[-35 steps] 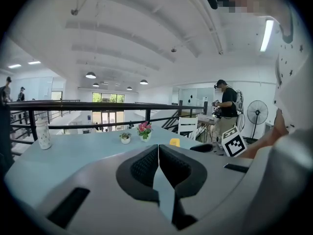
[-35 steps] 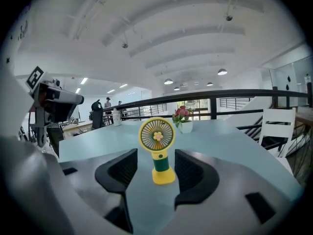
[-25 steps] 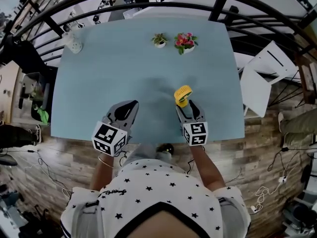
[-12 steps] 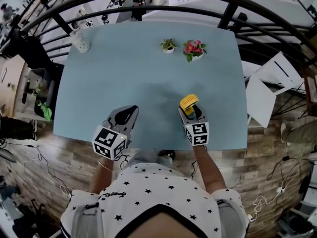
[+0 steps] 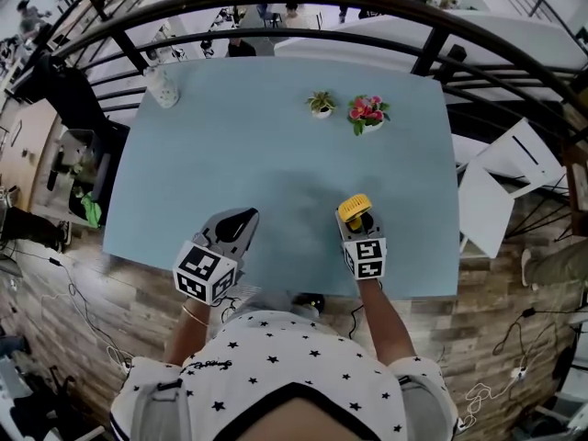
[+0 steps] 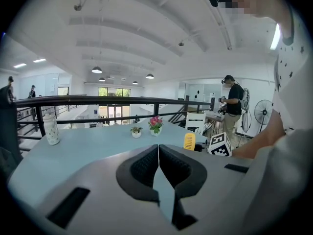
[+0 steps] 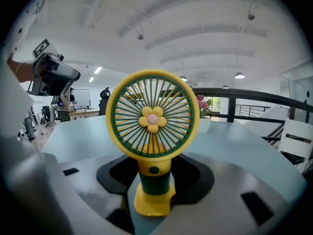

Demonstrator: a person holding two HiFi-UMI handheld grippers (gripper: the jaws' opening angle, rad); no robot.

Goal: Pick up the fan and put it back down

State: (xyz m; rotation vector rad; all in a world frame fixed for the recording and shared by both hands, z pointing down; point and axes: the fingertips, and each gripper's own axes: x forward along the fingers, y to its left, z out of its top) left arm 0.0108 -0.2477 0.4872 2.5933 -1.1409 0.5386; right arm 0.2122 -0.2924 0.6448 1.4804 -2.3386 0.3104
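Toward the near right part of the pale blue tabletop [image 5: 276, 163]: small round plastic fan [image 5: 353, 209], yellow rim, green grille, yellow flower-shaped hub with a pink centre. Stood upright on its yellow foot, foot down on the surface, grille turned back toward the right gripper's camera. Flanked at the green stem by the black pads of the grey right gripper [image 5: 358, 224]; jaws apart and closing about that stem, no firm squeeze made out.

Well apart to the left, near the same near edge: grey left gripper [image 5: 235, 225]. Clenched, black pads met at the tips, nothing between them. Pointed across the table and slightly down.

Farther back on the tabletop: little green plant in a white pot [image 5: 321, 105], just beside pink flowers in a white pot [image 5: 368, 113]. At the far left corner, white patterned cup [image 5: 164, 88]. Beyond the table's far edge, curved black metal railing [image 5: 276, 3]; off the right side, white chair [image 5: 501, 177] on wood-look floor.
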